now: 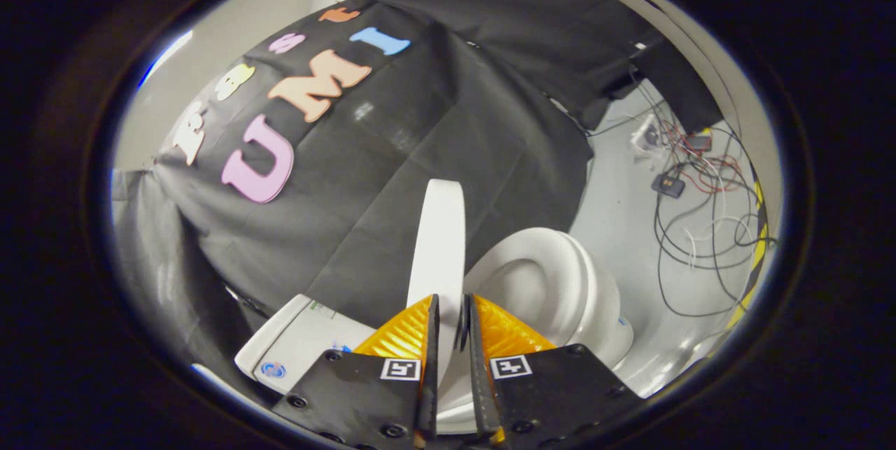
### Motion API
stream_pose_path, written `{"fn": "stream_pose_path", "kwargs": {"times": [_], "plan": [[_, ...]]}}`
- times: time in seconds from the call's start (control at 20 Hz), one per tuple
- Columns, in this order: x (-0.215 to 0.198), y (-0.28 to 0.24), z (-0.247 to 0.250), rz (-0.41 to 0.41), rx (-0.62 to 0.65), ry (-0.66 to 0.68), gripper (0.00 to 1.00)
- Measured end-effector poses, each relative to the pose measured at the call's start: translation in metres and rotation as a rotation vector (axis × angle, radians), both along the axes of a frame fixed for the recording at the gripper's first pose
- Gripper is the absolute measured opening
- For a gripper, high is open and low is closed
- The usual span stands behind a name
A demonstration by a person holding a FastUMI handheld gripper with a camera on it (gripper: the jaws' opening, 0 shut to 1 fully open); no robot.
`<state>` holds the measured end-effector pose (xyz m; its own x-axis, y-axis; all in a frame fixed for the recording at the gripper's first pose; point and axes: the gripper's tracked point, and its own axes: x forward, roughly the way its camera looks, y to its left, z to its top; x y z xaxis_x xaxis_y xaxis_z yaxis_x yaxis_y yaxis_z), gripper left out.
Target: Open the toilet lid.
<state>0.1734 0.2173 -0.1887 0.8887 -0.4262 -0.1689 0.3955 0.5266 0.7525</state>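
Black cloth wall (434, 142) behind raised toilet lid (441, 240), clamped by tongs (451, 317)

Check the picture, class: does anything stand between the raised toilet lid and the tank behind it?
Nothing visible does. The gripper has its fingers closed on the edge of the toilet lid, which stands raised above the bowl. The tank lies just beside the lid, with the gap apparently free.

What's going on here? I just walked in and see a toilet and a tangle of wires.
A person is working a hand-held gripper on the toilet. Its two fingers are closed on the edge of the lid, which stands raised, roughly upright, with the bowl open beside it. The tank sits next to the fingers. Loose cables lie on the floor beyond the toilet.
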Motion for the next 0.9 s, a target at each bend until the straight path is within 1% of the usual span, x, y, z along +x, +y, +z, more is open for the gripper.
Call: {"fn": "stream_pose_path", "kwargs": {"times": [0.25, 0.4, 0.5, 0.9], "plan": [[0.004, 0.005, 0.023, 0.068, -0.098, 0.014, 0.22], [0.007, 0.009, 0.032, 0.124, -0.179, 0.067, 0.22], [0.008, 0.011, 0.039, 0.154, -0.217, 0.079, 0.22], [0.018, 0.030, 0.065, 0.232, -0.346, 0.116, 0.22]]}}
